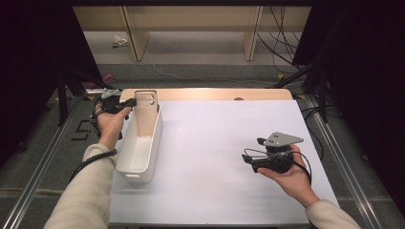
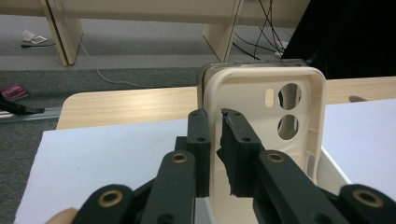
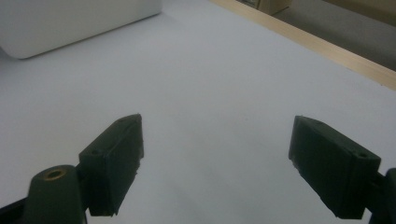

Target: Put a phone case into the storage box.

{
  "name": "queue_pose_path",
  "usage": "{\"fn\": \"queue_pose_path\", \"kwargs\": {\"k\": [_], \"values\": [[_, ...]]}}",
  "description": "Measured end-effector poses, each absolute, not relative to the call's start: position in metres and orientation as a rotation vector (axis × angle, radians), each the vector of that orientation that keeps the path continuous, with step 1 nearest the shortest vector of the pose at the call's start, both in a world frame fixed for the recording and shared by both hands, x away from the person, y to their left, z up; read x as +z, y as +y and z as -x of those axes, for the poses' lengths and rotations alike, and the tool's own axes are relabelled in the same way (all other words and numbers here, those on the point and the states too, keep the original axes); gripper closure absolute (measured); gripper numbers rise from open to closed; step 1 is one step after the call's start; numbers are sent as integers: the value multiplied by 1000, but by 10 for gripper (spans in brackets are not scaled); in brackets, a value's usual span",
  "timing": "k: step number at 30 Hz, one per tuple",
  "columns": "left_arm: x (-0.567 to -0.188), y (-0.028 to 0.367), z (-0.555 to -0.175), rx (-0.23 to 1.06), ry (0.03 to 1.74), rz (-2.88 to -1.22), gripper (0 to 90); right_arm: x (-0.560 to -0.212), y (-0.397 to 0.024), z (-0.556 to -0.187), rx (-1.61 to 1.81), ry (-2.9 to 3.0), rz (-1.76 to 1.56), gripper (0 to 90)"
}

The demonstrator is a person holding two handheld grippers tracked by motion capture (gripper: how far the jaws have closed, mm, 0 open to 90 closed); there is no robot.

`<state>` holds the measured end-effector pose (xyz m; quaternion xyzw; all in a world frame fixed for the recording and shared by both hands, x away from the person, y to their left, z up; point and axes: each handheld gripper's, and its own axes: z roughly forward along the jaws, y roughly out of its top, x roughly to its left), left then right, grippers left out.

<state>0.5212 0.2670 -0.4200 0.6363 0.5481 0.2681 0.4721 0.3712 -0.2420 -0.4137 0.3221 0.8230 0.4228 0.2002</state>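
Phone case gripped above bin, right gripper idle.
At ten o'clock the case is clamped by its edge in the left gripper, apparently upright in the bin; at four o'clock the right gripper is held wide apart over the table.

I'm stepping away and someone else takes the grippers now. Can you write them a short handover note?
Left gripper: shut on the side edge of the cream phone case, held upright over the far end of the white bin.
Right gripper: open, holding nothing, over the bare white table sheet.
Done: case gripped and brought to the bin.
Left: probably lower the case into the bin and release.
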Motion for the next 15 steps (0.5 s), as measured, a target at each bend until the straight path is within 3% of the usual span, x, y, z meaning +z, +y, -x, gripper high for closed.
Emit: {"fn": "queue_pose_path", "kwargs": {"k": [8,15], "values": [[-417,264,-520,690,1331,-1583,773,-414,-242,-371,1181,2300,-904,188],[-411,262,-513,716,1311,-1623,681,-414,-243,-371,1183,2297,-904,187]]}}
